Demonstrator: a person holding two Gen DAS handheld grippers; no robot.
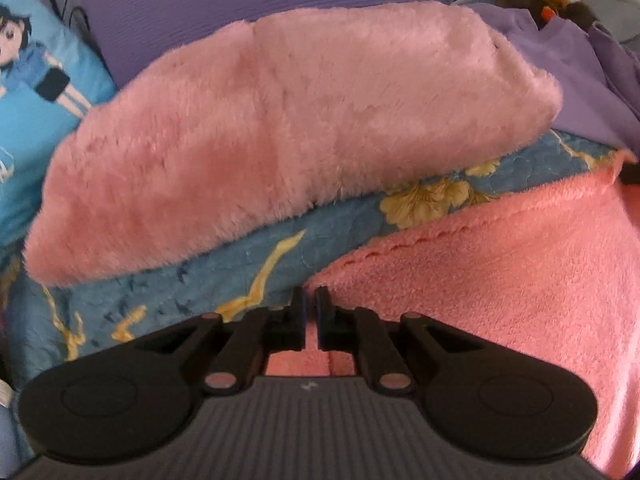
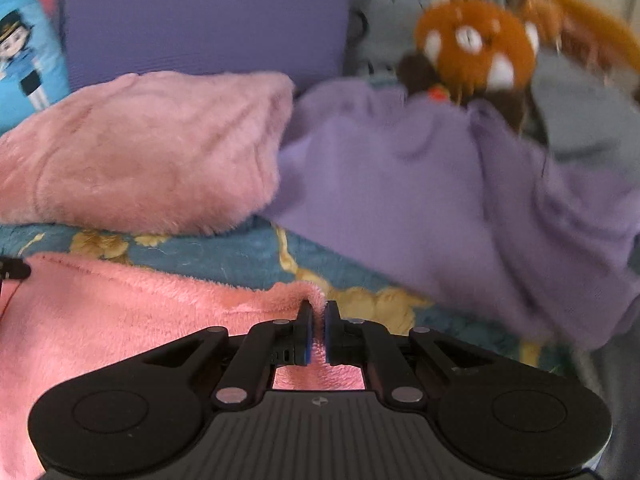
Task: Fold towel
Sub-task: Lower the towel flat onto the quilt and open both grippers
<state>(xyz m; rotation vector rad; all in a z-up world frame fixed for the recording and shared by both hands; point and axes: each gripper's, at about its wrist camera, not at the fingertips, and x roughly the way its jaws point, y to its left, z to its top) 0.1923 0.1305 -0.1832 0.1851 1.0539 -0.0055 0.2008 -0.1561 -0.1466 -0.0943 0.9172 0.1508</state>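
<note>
A salmon-pink fleece towel [image 1: 500,280] lies on a blue flowered bedspread [image 1: 192,280]. In the left wrist view it fills the lower right, and my left gripper [image 1: 311,300] is shut on its near left corner, with pink cloth showing between and behind the fingers. In the right wrist view the same towel [image 2: 120,320] fills the lower left. My right gripper [image 2: 318,312] is shut on its right corner, a tuft of towel pinched between the pads. The other gripper's tip [image 2: 14,270] shows at the towel's far left corner.
A fluffy pink folded blanket [image 1: 280,128] lies just behind the towel. A purple cloth [image 2: 440,200] is heaped at the right, with a red-panda plush [image 2: 476,48] behind it. A purple cushion [image 2: 208,20] and a blue cartoon pillow [image 1: 36,92] stand at the back.
</note>
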